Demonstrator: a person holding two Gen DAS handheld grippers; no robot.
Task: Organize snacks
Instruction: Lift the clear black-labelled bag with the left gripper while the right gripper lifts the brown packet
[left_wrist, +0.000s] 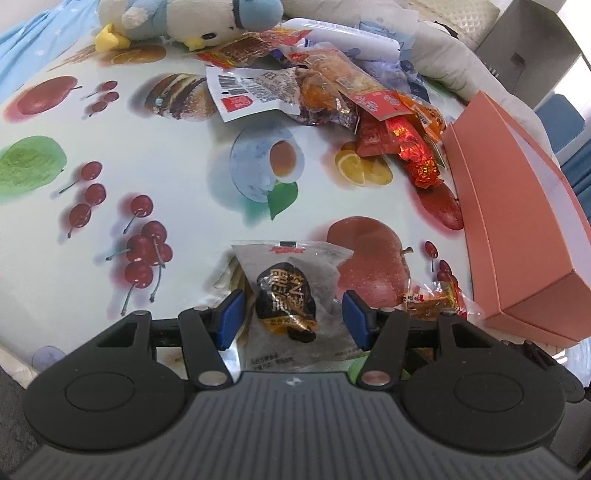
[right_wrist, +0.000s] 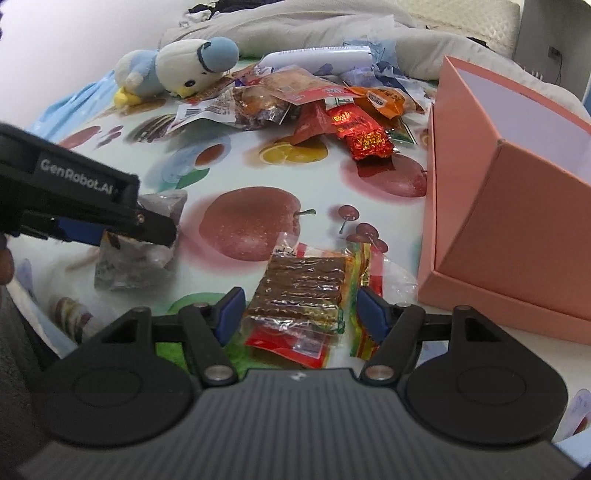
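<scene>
The left gripper (left_wrist: 293, 314) stands wide, its blue pads either side of a clear packet with a black-and-gold snack (left_wrist: 286, 295) on the fruit-printed tablecloth (left_wrist: 177, 177); the right gripper (right_wrist: 301, 312) is wide around a clear packet of brown ridged bars (right_wrist: 303, 288); a pink cardboard box (right_wrist: 509, 221) stands right; more wrapped snacks (right_wrist: 332, 110) lie heaped at the far side.

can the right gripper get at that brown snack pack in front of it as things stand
Probably yes. The right gripper is open, its blue pads either side of the brown snack pack, which lies flat on the tablecloth. Nothing lies over it; the pink box stands clear.
</scene>
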